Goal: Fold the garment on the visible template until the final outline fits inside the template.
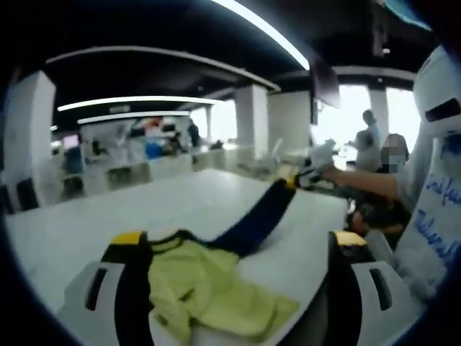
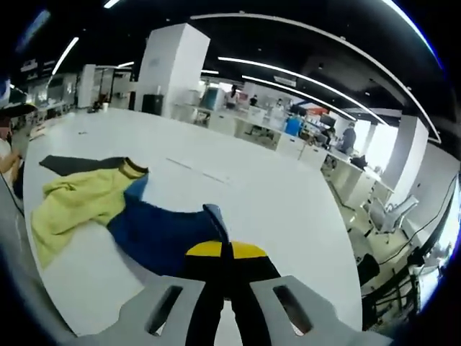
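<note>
Left gripper (image 1: 241, 277): jaws spread wide apart, black with yellow tips, one at each side of the left gripper view. Nothing is clamped between them; the yellow part of the garment (image 1: 209, 288) lies bunched on the table (image 1: 65, 231) in the gap, against the left-hand jaw.

Right gripper (image 2: 229, 252): jaws closed together, yellow-tipped, pinching a fold of the garment's blue cloth (image 2: 162, 234) that rises to a small peak just above the tips.

Garment: yellow and dark blue, with black trim and a yellow-and-black cuff. In the left gripper view a dark blue sleeve (image 1: 263, 216) stretches away from the yellow heap toward the far table edge, its end held at what looks like the other gripper (image 1: 310, 173), though that spot is blurred. In the right gripper view the blue part lies flat next to the jaws, the yellow part (image 2: 75, 202) crumpled beyond it to the left, and a dark strip (image 2: 75, 164) lies flat on the table past the yellow.

Table: white, broad, bare beyond the garment.

Person (image 1: 392, 169): at the right of the left gripper view, forearm reaching toward the sleeve end.

Surroundings: open office with white pillars (image 2: 166, 68), ceiling light strips (image 1: 137, 101), desks and chairs (image 2: 385, 213) well back.
</note>
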Demonstrator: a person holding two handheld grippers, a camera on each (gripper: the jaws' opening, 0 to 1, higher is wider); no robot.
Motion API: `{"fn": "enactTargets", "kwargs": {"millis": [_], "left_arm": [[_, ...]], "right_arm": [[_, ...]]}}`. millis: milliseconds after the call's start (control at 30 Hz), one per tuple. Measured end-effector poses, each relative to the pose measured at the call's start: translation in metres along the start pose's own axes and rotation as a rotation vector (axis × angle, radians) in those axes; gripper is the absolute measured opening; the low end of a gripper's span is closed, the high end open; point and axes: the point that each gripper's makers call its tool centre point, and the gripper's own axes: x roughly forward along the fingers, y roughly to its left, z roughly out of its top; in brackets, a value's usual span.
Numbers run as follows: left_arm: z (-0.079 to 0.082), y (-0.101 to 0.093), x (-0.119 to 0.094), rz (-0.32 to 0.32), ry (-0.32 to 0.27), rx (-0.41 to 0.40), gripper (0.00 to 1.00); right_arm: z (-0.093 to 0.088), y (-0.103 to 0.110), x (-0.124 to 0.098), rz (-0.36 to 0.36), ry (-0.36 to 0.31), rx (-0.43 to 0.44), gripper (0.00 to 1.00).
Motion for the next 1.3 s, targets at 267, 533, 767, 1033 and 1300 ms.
{"fn": "enactTargets", "kwargs": {"millis": [267, 533, 767, 1033, 1300], "left_arm": [[-0.001, 0.009, -0.002, 0.036, 0.017, 0.002, 1.0], [-0.002, 0.011, 0.0, 0.052, 0.035, 0.005, 1.0], [-0.007, 0.01, 0.001, 0.056, 0.058, -0.005, 1.0], [-0.007, 0.009, 0.005, 0.047, 0.068, 0.004, 1.0], [-0.008, 0.006, 0.007, 0.033, 0.073, 0.006, 1.0]], "right_arm": [[-0.03, -0.021, 0.013, -0.037, 0.057, 0.044, 0.01], [-0.069, -0.034, 0.02, -0.067, 0.116, 0.114, 0.01], [-0.105, -0.035, 0.018, -0.09, 0.182, 0.192, 0.02], [-0.12, -0.04, 0.015, -0.132, 0.201, 0.172, 0.04], [-0.12, -0.031, 0.009, -0.113, 0.191, 0.187, 0.17]]}}
